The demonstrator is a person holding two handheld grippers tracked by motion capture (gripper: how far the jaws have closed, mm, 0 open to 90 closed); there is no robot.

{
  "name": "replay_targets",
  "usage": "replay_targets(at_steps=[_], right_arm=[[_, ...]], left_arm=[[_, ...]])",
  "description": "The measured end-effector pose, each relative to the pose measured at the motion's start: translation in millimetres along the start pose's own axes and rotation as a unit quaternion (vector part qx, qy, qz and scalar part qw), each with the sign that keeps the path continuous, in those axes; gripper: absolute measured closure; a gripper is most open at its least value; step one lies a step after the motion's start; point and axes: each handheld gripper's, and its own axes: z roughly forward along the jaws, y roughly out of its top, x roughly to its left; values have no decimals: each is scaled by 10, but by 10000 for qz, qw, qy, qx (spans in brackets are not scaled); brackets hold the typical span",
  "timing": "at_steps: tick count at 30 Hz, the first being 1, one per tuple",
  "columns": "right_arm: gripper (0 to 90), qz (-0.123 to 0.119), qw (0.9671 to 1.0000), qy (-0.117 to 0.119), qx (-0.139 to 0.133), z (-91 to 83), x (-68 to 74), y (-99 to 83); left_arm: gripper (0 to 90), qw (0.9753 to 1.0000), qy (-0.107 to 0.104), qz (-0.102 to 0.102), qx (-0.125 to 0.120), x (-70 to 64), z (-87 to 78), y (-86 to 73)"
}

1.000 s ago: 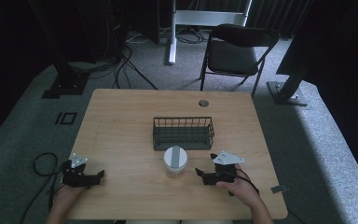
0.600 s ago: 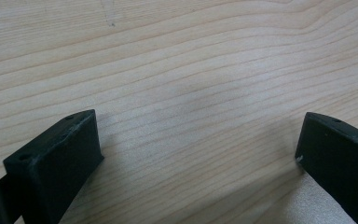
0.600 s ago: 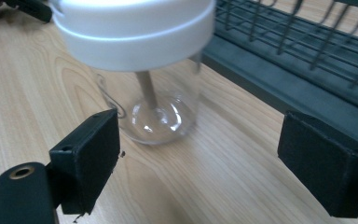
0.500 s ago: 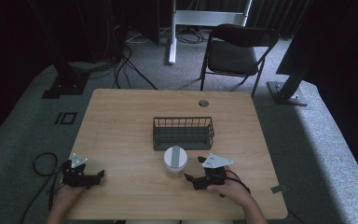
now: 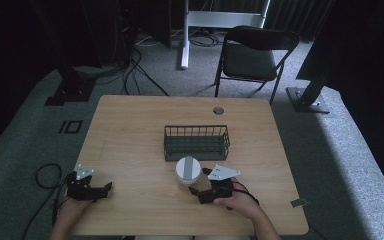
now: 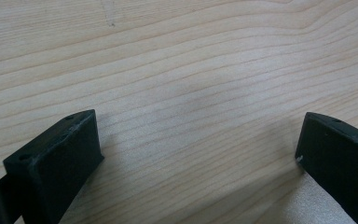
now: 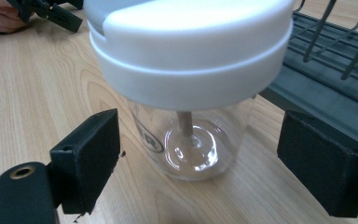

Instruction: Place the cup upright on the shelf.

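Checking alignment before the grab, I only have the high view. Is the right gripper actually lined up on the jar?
Observer: Yes. In the right gripper view the jar stands between the open jaws of the right gripper, with a gap on each side.
Operator: What is the jar body like under the lid?
Observer: Clear, under the white lid, with a thin brownish stem visible inside.
Operator: How close is the basket?
Observer: The wire basket sits just behind the jar, right by one jaw; I can't tell if they touch.
Operator: Left gripper holding anything?
Observer: No. The left gripper is open over bare table.
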Motion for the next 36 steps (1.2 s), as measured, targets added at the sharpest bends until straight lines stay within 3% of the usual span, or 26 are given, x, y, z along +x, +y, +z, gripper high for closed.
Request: replay_targets(at_steps=[13,36], right_arm=[[129,41,9999,71,-145,158,-6,39],[148,-80,9996,128,-246,286,22,130]], left_arm=[[1,10000,0,1,0,0,0,0],[2,10000,0,1,0,0,0,0]])
